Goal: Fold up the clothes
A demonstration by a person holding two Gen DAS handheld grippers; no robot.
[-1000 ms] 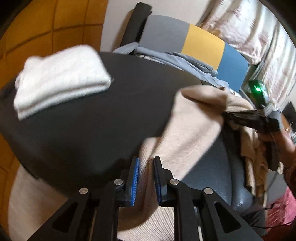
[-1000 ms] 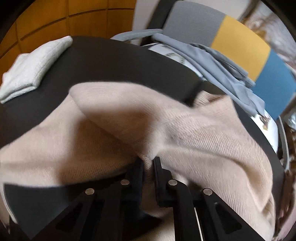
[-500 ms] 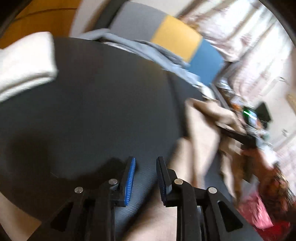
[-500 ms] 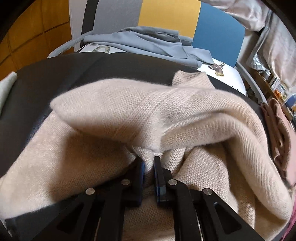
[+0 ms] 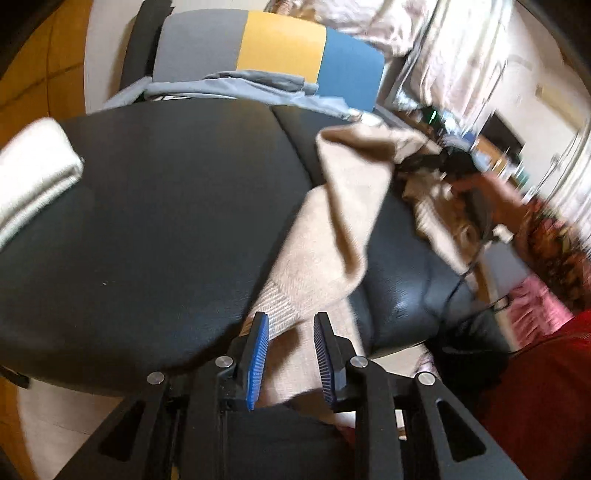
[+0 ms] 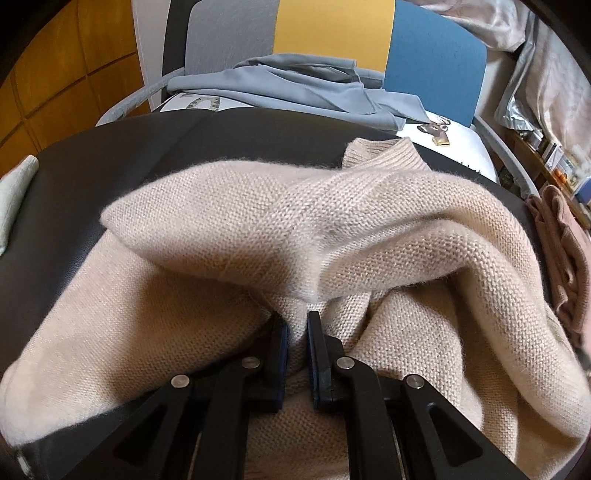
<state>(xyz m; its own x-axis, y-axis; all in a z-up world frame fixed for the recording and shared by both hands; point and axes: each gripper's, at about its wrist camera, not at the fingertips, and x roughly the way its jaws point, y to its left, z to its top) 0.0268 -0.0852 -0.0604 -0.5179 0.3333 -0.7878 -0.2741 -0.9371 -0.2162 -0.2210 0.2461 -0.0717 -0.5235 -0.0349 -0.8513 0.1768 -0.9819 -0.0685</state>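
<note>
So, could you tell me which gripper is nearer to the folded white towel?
Left. The left gripper is across the black cushion from the white towel; the right gripper is farther, clamping the beige sweater.

Ahead of the tool, a black leather seat [image 5: 155, 229] fills the middle ground. Beyond its far edge stands a chair back [image 6: 332, 33] in grey, yellow and blue panels. Wooden wall panelling [image 6: 66, 74] runs off to the left, pale patterned curtains [image 5: 454, 55] hang far right, and a cluttered shelf [image 6: 557, 162] sits at right.
</note>
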